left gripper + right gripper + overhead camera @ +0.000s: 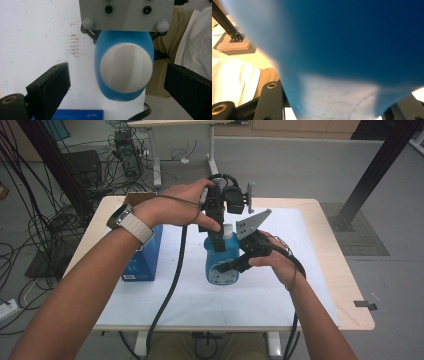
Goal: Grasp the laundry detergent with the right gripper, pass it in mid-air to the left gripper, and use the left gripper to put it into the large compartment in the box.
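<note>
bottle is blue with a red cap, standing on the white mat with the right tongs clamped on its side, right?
Not quite: the cap is white, not red, as the left gripper view shows from above. The rest holds: the blue bottle stands on the white mat with the right tongs clamped on its side.

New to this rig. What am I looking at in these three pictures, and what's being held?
No robot arm: a person works a hand-held gripper in each hand. The high view looks down on a table with a white mat. The other two cameras ride on the grippers.

The right hand-held gripper is shut on a blue bottle standing on the mat. The left hand-held gripper hangs open above the bottle's white cap, jaws apart on either side. A blue box stands to the left.
</note>
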Available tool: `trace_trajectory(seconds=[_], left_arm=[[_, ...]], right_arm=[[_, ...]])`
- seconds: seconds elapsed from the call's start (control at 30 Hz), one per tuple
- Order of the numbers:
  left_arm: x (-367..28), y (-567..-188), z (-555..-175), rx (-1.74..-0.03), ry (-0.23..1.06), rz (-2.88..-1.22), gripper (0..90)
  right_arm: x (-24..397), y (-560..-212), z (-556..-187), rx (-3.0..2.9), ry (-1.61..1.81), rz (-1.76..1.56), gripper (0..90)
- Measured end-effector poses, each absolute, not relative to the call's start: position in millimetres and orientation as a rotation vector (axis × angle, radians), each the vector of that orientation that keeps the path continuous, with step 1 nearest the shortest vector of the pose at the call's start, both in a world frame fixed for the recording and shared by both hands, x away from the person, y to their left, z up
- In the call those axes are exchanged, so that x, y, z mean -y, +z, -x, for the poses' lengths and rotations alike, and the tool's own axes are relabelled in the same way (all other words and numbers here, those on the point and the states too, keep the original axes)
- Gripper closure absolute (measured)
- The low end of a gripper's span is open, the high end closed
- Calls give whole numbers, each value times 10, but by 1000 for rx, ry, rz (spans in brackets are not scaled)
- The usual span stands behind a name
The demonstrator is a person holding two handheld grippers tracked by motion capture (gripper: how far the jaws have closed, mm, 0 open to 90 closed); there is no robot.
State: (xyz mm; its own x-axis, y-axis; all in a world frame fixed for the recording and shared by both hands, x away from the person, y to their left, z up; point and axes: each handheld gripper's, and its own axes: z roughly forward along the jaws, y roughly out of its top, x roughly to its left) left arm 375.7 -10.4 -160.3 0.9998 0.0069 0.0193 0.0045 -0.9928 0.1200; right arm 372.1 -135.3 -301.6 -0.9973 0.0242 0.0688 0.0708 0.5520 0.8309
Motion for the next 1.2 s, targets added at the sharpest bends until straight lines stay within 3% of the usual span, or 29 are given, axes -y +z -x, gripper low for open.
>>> trace_trajectory(seconds=[1.2], left_arm=[[87,-1593,-3741,-20,41,-3016,72]], right_arm=[[1364,-2995,-3709,2735,-1458,87,439]])
